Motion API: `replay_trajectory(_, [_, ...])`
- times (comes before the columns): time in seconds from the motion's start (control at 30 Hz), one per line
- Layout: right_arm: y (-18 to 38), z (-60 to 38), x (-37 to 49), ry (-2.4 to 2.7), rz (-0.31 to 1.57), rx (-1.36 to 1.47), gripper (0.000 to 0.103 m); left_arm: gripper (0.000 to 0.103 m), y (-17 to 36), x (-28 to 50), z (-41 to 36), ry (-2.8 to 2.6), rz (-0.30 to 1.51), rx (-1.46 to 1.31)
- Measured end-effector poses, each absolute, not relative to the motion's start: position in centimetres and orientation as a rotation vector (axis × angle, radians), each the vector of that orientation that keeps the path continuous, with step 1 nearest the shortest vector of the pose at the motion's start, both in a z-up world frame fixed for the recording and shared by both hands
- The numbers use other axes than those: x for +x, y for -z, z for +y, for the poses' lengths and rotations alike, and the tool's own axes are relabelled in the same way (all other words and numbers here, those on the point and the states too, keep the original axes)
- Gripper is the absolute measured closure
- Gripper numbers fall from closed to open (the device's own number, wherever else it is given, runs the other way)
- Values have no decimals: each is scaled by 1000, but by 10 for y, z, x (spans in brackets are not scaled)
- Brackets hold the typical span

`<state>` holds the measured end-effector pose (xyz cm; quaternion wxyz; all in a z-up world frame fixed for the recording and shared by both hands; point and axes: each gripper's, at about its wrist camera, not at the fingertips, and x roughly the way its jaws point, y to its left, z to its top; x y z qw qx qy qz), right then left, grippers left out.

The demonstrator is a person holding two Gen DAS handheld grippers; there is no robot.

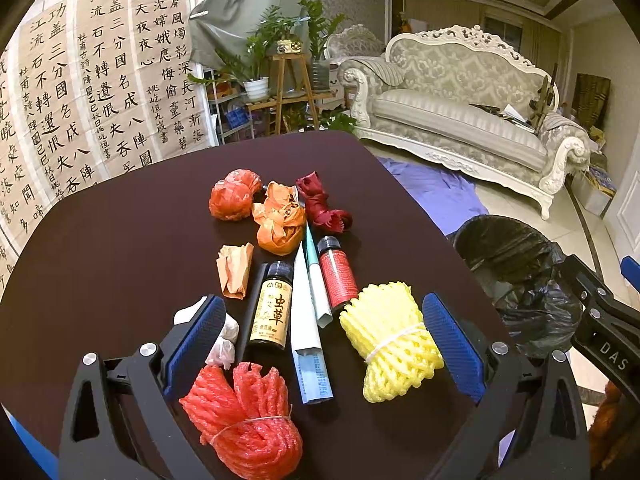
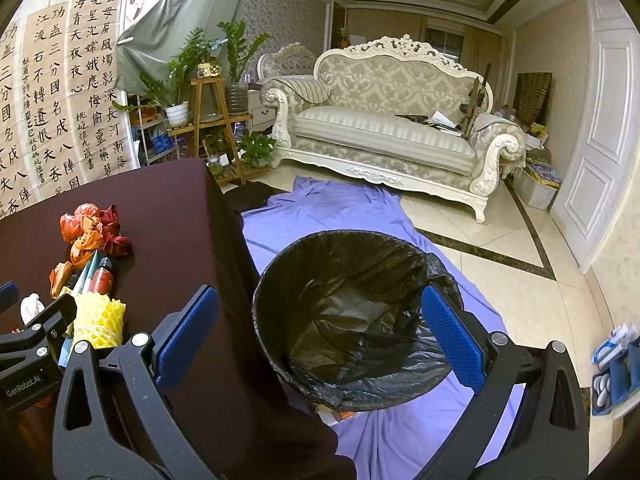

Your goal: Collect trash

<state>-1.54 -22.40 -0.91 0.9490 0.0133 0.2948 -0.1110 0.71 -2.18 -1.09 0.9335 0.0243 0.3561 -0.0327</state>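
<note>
Red foam net (image 1: 244, 420) nearest | left fingers (image 1: 196, 340) apart — right fingers (image 2: 452, 336) apart over bin (image 2: 352, 312)

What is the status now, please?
Left gripper open over trash, right gripper open over bin. Bin holds only its liner. Nothing blocks.

The left gripper (image 1: 320, 344) hung wide open and empty above a dark brown table (image 1: 120, 248). Between its blue pads (image 1: 198, 338) lay a yellow foam net bundle (image 1: 390, 344), a red foam net bundle (image 1: 248, 416), a dark glass bottle with a yellow label (image 1: 271, 306), a red-labelled bottle (image 1: 337, 272) and folded white paper packets (image 1: 308, 328). Crumpled orange plastic bags (image 1: 256, 208) lay farther off. A black-lined trash bin (image 1: 516, 276) stood beside the table's right edge.
</note>
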Motion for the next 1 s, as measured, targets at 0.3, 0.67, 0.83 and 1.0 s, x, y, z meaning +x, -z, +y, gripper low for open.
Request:
replay_trajectory(0.3, [10,-226,-16,228,603,29,4,7,12,6,-25,71,732,53])
replay_trajectory(0.67, [11,-228,-16,229,605,32,4,7,13,4,-27,80,737,58])
replay_trajectory(0.83, [12,-230,-17,230,607,34,4,7,13,4,-28,79,737,58])
replay_trajectory(1.0, [12,-231,-17,230,608,36,4,7,13,4,-28,79,737,59])
